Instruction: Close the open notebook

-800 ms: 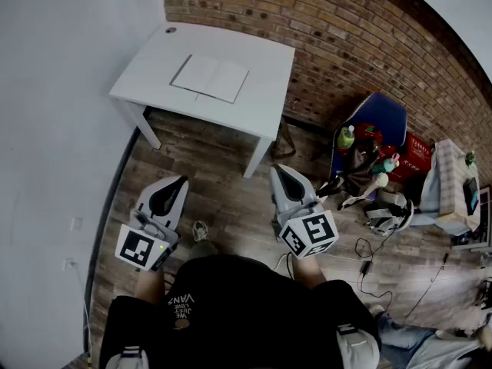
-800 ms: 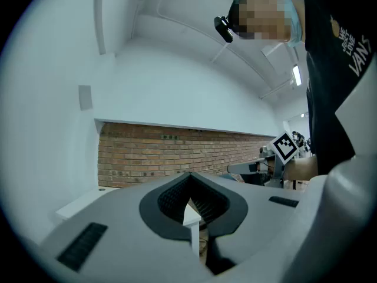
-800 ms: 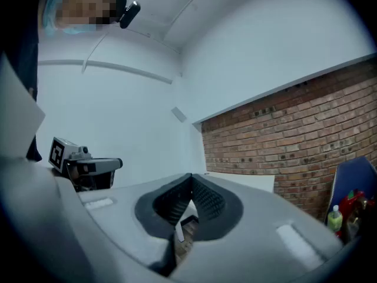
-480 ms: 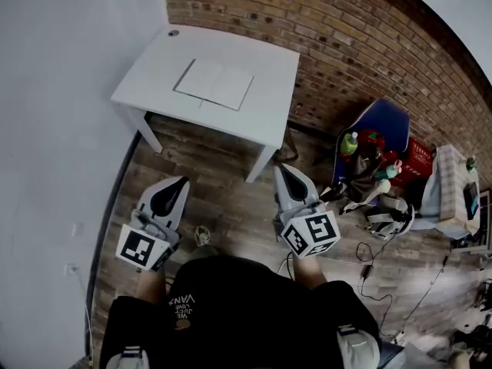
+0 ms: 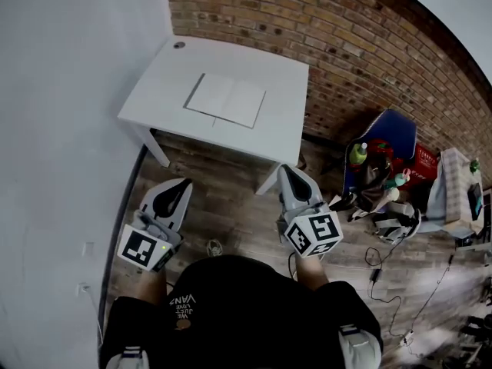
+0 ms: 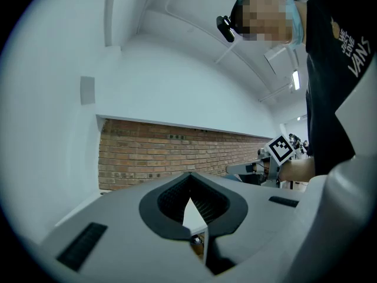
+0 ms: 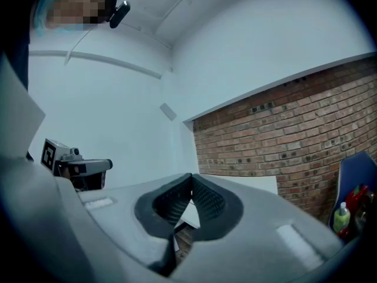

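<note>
Two grippers, both empty, both well short of the job. Far left: plain white wall (image 5: pixel 61 91). Next, the left gripper (image 5: pixel 181 184), held level near the person's waist over the wood floor (image 5: pixel 223 206). Its own view shows the claw pinched tight, pads meeting at the tip, nothing btwn them.

Ahead & a bit right, the white table (image 5: pixel 165 79) stands in the far corner against the brick wall (image 5: pixel 346 37). The notebook (image 5: pixel 226 99) lies open & flat near the table's middle, both pages up.

Right of that, the right gripper (image 5: pixel 287 171), also level, claw likewise closed to nothing. It's just near of the table's near-right corner, but well apart from the notebook. Far right: blue chair (image 5: pixel 388 129) w/ bottles & bags, cables on the floor, not part of this.

Step, as I read it: approach only. No contact w/ the notebook, so the closing isn't begun. Next move prob. calls for stepping up to the table, bringing one gripper to a page's outer edge & getting a tip under it. Then swing that half over onto the other. Thin pages flat on a smooth top look hard to catch; the notebook could skid.
</note>
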Demonstrator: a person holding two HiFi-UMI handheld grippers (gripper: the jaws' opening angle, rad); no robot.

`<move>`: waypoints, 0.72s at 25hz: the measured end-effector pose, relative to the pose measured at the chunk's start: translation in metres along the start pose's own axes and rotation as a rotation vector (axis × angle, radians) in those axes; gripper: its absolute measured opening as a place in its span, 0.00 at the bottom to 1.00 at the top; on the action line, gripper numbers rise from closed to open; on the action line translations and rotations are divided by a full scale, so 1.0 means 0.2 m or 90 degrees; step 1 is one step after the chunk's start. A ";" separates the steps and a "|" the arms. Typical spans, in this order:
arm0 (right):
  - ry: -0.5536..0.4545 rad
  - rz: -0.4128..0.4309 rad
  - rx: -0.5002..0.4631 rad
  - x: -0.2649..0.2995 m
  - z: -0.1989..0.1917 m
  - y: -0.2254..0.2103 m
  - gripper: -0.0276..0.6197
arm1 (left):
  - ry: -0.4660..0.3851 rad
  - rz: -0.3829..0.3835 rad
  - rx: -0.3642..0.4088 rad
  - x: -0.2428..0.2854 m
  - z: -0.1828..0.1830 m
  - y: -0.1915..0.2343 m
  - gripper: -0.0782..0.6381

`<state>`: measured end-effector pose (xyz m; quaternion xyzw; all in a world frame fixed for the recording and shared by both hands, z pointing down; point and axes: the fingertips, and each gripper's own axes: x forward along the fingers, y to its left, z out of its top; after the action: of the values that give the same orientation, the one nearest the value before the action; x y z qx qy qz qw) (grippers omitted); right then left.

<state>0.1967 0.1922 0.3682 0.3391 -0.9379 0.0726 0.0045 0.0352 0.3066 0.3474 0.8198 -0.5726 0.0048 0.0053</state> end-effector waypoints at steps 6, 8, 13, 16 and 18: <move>-0.008 -0.031 0.003 0.15 0.01 0.04 0.04 | -0.004 -0.023 -0.002 0.00 0.00 0.20 0.12; -0.006 -0.036 0.007 0.19 0.00 0.05 0.04 | -0.004 -0.022 -0.009 0.00 -0.02 0.26 0.12; 0.010 -0.040 0.010 0.26 -0.04 0.06 0.04 | -0.008 -0.021 -0.032 0.01 -0.07 0.35 0.12; 0.018 -0.037 0.006 0.32 -0.05 0.04 0.04 | -0.008 -0.011 -0.040 0.03 -0.10 0.39 0.12; 0.020 -0.032 0.004 0.37 -0.06 0.02 0.04 | -0.006 -0.004 -0.042 0.04 -0.11 0.42 0.12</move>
<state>0.1358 0.1493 0.3833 0.3616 -0.9286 0.0805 0.0200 -0.0419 0.2700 0.3707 0.8212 -0.5696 -0.0181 0.0297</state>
